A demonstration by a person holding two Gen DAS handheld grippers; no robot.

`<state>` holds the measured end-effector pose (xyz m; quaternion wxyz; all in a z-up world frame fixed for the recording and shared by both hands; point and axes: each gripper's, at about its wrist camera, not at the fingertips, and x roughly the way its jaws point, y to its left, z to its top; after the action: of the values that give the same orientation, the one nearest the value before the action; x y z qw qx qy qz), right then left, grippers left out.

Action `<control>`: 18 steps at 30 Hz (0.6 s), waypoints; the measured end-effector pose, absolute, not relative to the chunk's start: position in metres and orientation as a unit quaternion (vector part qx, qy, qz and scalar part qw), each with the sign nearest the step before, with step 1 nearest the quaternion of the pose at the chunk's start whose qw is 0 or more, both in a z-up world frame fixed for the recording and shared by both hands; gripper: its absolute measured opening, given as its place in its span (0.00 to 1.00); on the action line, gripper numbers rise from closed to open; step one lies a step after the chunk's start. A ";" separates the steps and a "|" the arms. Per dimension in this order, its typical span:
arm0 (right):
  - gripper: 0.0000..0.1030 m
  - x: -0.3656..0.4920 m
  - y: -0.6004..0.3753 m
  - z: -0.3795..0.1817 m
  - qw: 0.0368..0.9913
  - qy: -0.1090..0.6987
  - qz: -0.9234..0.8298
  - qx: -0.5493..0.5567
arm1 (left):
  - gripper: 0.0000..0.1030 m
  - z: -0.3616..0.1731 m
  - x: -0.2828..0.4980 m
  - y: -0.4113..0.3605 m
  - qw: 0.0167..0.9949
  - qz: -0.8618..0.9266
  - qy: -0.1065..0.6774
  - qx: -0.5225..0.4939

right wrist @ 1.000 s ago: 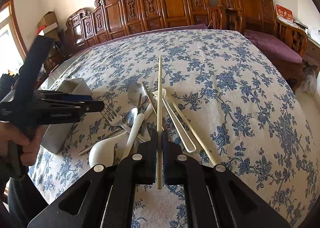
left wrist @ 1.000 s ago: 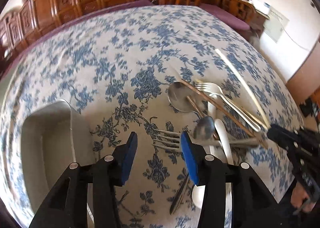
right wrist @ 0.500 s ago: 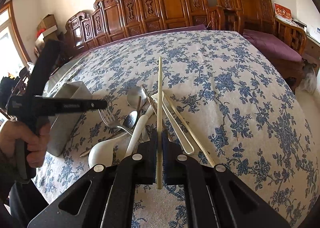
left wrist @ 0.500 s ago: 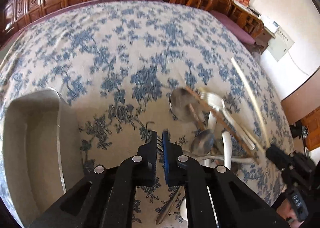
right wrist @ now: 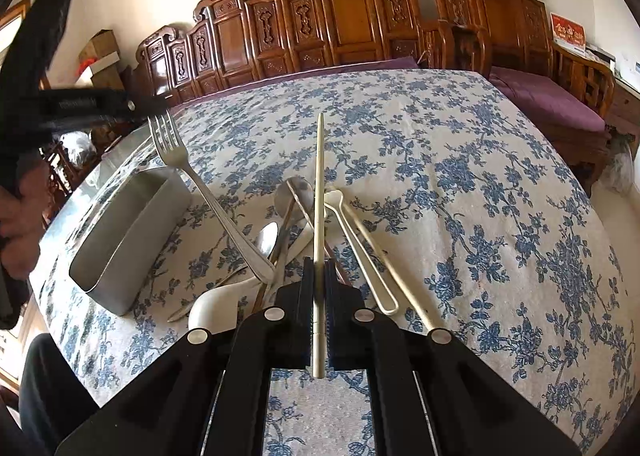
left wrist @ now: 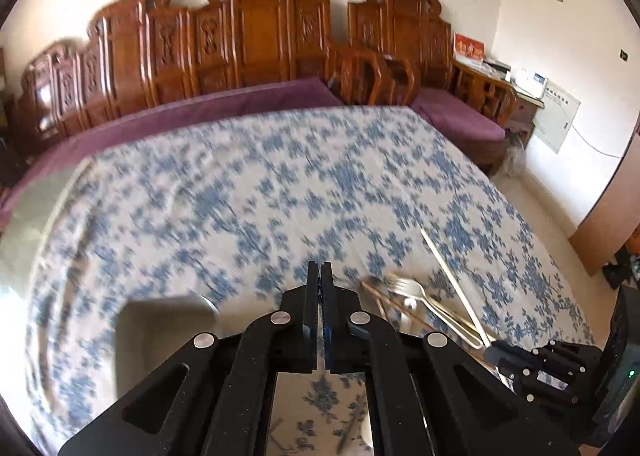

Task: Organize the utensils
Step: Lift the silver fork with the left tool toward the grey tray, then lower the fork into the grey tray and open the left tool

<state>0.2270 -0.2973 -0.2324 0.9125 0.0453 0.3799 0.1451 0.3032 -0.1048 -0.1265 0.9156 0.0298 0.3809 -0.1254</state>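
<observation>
My left gripper [left wrist: 319, 274] is shut on the tines of a steel fork [right wrist: 208, 195]. In the right wrist view it [right wrist: 158, 105] holds the fork's head high while the handle end still rests in the utensil pile [right wrist: 296, 223]. My right gripper [right wrist: 318, 276] is shut on a pale chopstick [right wrist: 319, 183] that points away over the pile. The pile holds spoons, a white ladle spoon [right wrist: 224, 302], a pale fork [right wrist: 360, 244] and more chopsticks. A steel rectangular holder [right wrist: 128, 236] stands left of the pile; it also shows in the left wrist view [left wrist: 160, 336].
The table has a blue floral cloth [right wrist: 460, 175]. Carved wooden chairs [right wrist: 352, 15] with purple cushions line the far side. A steel tray [right wrist: 116, 159] lies beyond the holder at the table's left edge.
My left gripper closed on the fork's tines, then lifted and tilted up, raising the fork's head off the table. My right gripper kept its hold on the chopstick and barely moved.
</observation>
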 end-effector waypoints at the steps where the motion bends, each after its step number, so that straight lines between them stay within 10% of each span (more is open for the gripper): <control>1: 0.06 0.227 -0.297 -0.232 0.913 0.379 0.146 0.044 | 0.00 -0.122 0.302 -0.101 0.918 -0.122 0.375 0.030; 18: 0.06 0.213 -0.254 -0.220 0.914 0.364 0.181 0.015 | 0.00 -0.065 0.262 -0.046 0.940 -0.080 0.327 0.047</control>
<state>0.2129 -0.2541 -0.2201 0.9135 0.0154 0.3638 0.1814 0.2619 -0.0463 -0.0653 0.9403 0.0468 0.3274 -0.0802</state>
